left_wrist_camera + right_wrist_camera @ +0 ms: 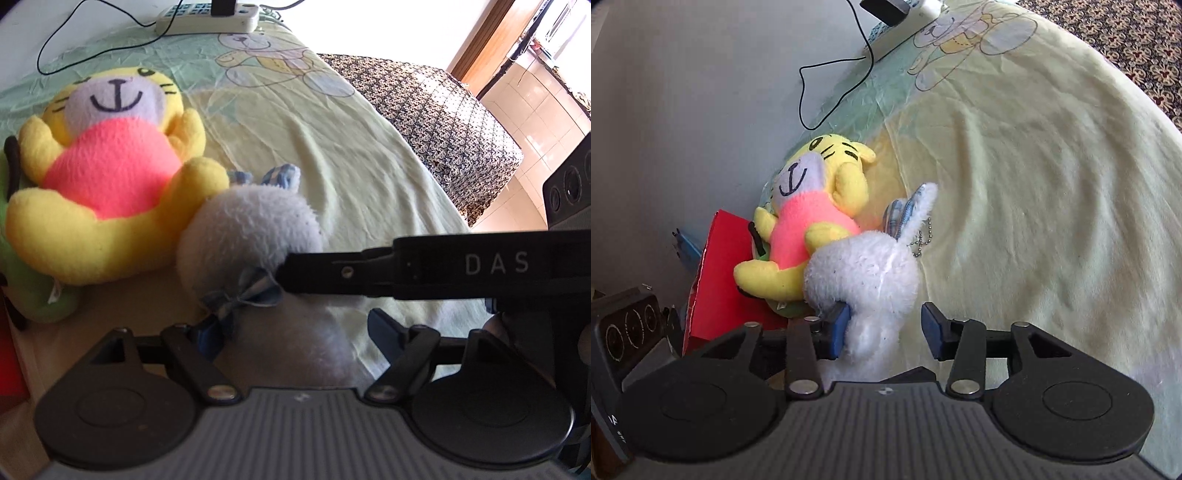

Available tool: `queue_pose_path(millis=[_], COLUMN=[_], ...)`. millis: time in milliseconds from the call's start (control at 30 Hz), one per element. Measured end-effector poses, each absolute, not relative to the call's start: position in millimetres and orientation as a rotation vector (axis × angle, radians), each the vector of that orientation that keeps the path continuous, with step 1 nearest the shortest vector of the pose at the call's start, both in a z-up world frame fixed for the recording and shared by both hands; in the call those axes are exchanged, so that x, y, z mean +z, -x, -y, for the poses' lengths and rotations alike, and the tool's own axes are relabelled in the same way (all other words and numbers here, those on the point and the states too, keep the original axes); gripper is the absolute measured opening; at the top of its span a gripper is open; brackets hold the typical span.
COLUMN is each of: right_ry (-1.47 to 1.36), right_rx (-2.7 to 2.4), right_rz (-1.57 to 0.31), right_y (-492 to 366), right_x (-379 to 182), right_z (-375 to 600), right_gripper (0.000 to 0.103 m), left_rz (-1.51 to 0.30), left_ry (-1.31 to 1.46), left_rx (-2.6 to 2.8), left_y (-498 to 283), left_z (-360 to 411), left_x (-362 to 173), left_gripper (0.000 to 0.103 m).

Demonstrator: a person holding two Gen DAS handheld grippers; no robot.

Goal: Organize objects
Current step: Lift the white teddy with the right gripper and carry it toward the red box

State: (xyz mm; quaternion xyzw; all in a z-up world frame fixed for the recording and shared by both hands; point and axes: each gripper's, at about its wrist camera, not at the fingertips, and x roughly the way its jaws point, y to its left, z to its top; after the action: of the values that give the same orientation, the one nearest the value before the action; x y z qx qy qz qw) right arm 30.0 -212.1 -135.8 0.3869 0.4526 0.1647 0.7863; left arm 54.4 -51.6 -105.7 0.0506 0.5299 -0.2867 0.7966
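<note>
Only the right wrist view shows the red box (720,273) behind the yellow plush tiger (809,236). The fluffy white plush bunny (864,273), blue-checked ears, lies between the right gripper (886,328)'s parted jaws, unclamped; the left gripper (299,332) stands part-open around its blue bow (240,295).

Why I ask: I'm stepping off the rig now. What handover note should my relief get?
Right gripper: open, around the white plush's neck; one pad touches it, the other stands clear.
Left gripper: open, astride the white plush's body; the view is blurred there.
Things: the yellow plush lies face up on a green plush, beside the red box. The white plush leans against the yellow one on the bed sheet.
Done: the plushes are grouped by the box.
Left: probably settle the white plush and back both grippers off.
</note>
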Motion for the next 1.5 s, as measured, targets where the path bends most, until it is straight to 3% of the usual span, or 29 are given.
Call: queue_pose_path(millis=[100,167,267,1500], right_ry=[-0.898,-0.905,-0.875,-0.757], right_rx=[0.364,0.386,0.409,0.514], right_rz=[-0.987,-0.981,-0.972,-0.804], right_y=[-29,-27,-25,30], right_x=[-142,-140,-134,-76], right_z=[217,216,212,160], right_gripper=[0.044,0.032,0.029,0.029], left_rz=[-1.132,-1.129,-1.129,-0.931], left_ry=[-0.125,-0.136,-0.136,-0.155], left_rx=[-0.613,-0.611,-0.606,-0.574], left_y=[-53,-51,-51,15], left_z=[54,54,55,9], left_x=[-105,-105,-104,-49], left_gripper=[0.081,0.081,0.081,0.081])
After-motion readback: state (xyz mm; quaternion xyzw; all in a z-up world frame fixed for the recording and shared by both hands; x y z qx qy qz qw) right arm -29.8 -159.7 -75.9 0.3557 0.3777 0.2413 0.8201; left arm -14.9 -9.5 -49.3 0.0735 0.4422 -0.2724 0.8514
